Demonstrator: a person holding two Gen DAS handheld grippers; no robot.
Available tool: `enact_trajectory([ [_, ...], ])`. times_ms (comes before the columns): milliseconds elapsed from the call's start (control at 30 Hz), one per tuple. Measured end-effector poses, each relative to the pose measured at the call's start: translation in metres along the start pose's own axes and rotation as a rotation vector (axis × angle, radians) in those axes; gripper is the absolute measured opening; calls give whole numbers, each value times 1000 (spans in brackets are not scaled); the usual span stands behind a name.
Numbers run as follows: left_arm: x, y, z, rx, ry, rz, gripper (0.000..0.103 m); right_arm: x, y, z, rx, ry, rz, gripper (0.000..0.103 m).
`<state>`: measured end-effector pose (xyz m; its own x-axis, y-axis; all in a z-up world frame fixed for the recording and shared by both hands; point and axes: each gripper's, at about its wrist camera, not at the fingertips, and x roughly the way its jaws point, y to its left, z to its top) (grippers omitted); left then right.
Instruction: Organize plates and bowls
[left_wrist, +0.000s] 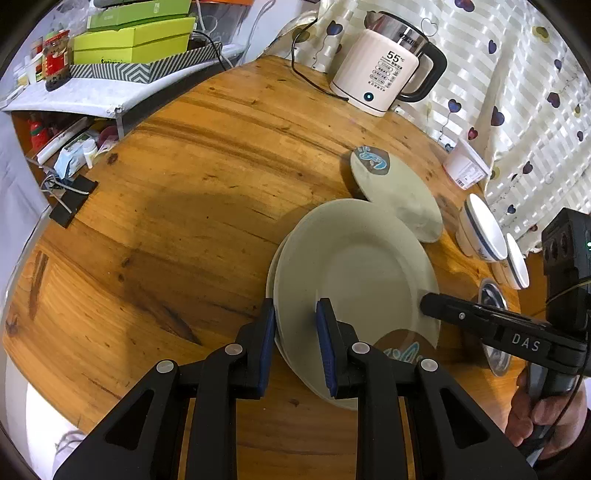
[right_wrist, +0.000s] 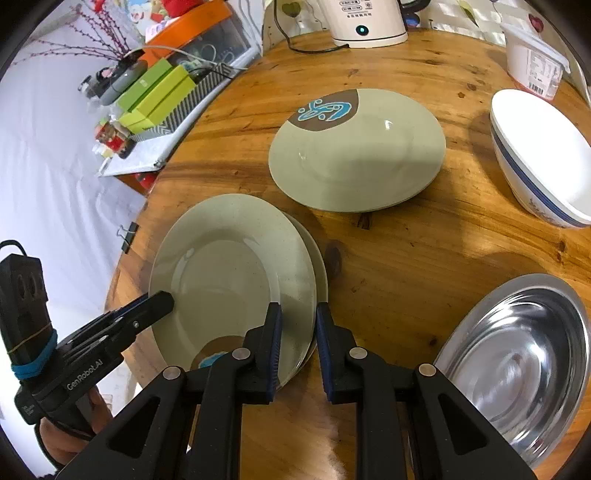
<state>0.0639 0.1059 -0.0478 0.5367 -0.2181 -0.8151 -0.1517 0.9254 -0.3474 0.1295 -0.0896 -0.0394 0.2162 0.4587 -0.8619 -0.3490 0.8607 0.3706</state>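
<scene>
A stack of two pale green plates lies on the round wooden table. My left gripper straddles the stack's near rim, jaws open wider than the rim. My right gripper straddles the opposite rim, jaws also open. Each gripper shows in the other view: the right one, the left one. Another green plate with a brown and blue patch lies farther back. Two white bowls with blue rims and a steel bowl sit to the right.
A white kettle with a black cord stands at the table's back. A white plastic tub is at the back right. A shelf with green boxes lies beyond the left edge. A binder clip grips the table edge.
</scene>
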Motion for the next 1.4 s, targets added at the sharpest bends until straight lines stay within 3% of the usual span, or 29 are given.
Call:
enact_trajectory([
  [667, 3, -9, 0, 78, -29, 52, 25, 2, 7, -1, -64, -36, -82, 21],
  [767, 3, -8, -1, 82, -35, 52, 32, 0, 8, -1, -69, -50, -90, 21],
  [1067, -10, -5, 3, 90, -110, 50, 36, -12, 8, -6, -56, -90, -59, 22],
  [1400, -15, -9, 6, 84, -107, -6, 36, -37, 2, -13, -27, -173, -14, 48],
])
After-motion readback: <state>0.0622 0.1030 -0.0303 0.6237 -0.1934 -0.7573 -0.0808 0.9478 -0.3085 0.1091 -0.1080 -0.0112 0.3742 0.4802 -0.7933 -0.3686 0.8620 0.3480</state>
